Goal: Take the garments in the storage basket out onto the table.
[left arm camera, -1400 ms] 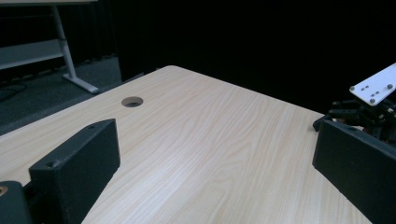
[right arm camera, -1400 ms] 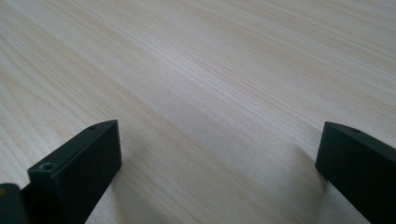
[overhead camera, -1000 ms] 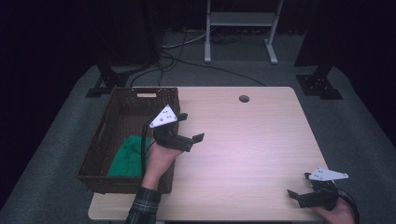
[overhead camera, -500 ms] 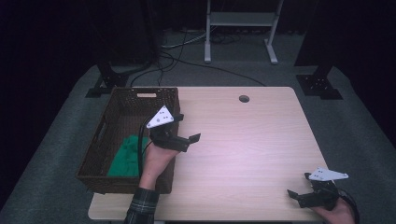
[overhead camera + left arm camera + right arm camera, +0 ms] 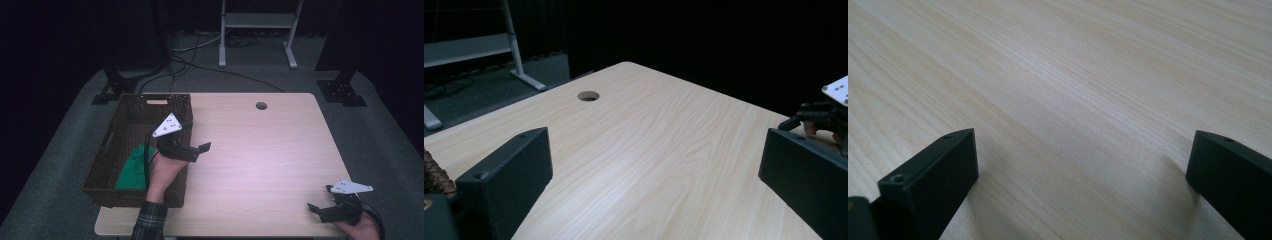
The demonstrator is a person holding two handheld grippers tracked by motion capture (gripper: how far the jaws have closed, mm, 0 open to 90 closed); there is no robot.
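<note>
The left gripper (image 5: 200, 149) is hanging over the table (image 5: 260, 150) just beside the basket's (image 5: 107, 150) right wall, near the table's left edge, its jaws standing wide apart with nothing between them. Compared with a second ago it is sitting a little nearer the basket and lower toward the person's edge; the shift is slight. In the left gripper view the jaws are framing bare wood, with the cable hole (image 5: 588, 95) ahead near the far edge and the other gripper off at the right.

The green cloth (image 5: 132, 167) is lying in the basket's near end, against its right wall, partly hidden by the left hand (image 5: 165, 172). It is lying where it was before.

The right gripper (image 5: 320, 210) is resting at the table's near right corner, unmoved, jaws spread wide and empty over the wood, as the right gripper view is showing.
</note>
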